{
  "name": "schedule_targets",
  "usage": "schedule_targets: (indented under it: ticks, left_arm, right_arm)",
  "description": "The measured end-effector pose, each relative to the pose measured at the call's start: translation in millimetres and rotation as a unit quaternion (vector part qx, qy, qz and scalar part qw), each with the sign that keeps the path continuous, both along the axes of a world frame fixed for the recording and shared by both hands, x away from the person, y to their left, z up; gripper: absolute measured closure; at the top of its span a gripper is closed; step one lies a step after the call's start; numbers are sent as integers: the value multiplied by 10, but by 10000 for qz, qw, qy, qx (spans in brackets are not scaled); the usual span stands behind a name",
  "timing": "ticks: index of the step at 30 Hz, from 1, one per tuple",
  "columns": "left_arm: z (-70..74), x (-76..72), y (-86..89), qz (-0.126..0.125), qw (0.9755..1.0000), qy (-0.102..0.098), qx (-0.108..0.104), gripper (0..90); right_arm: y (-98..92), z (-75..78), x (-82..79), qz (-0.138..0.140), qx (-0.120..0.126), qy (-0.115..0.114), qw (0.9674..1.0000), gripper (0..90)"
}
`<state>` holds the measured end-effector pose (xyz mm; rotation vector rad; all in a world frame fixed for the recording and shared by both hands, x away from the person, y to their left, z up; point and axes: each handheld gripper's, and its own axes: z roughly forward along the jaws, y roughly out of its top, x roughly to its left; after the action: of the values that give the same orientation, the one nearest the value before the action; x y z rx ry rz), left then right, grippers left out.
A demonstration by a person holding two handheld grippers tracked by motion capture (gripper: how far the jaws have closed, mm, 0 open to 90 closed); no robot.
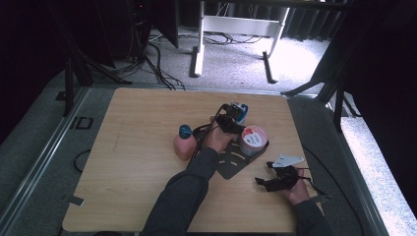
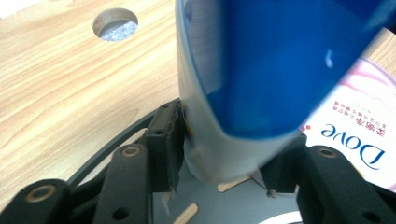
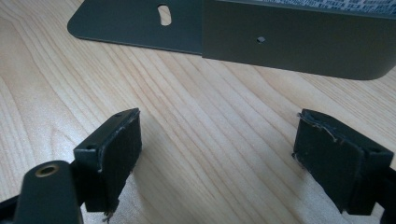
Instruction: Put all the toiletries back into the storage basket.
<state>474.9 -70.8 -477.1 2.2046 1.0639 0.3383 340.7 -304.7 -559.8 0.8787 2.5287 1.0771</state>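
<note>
Left gripper view: the left gripper has its jaws clamped on the blue-and-white bottle; the right gripper rests on the counter, jaws wide apart.

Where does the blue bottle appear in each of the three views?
High view: blue bottle above centre, at the left gripper.
Left gripper view: it fills the upper middle and right, between the jaws.
Right gripper view: not in it.
Shared landmark: the dark metal rack.
</note>
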Motion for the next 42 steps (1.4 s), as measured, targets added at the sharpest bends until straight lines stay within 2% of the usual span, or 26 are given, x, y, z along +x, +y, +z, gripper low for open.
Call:
schedule_targets:
  ticks: [9,21,25,33,35,37,39,42]
  left_arm:
    - [-24,-12,-58,78,9999,-80,-101,555]
    - [-29,10,-45,50,9998,-46,-187,548]
    - [-31,12,-16,3,9997,45,-233,540]
    - [-29,-40,48,-28,9999,31,-166,489]
    - [-22,-50,73,-24,9998,52,-193,497]
    - [-21,-69,71,-95,9997,50,-217,566]
    - [-19,-80,56,-72,9998,14,-168,577]
    - [-19,-82,49,-62,9996,86,-276,580]
  right_arm:
    - [-2,0,2,2,-6,-7,10000,150]
    - [-1,0,2,1,-1,-4,10000,150]
    - [-1,0,1,0,-2,-4,10000,150]
    - [-1,0,1,3,-1,-2,10000,150]
    - [-1,0,1,5,-4,-1,10000,150]
    - [-1,0,1,3,-5,-3,10000,150]
    - [0,0,0,2,-3,-4,10000,150]
    - [0,0,1,2,-3,-3,10000,150]
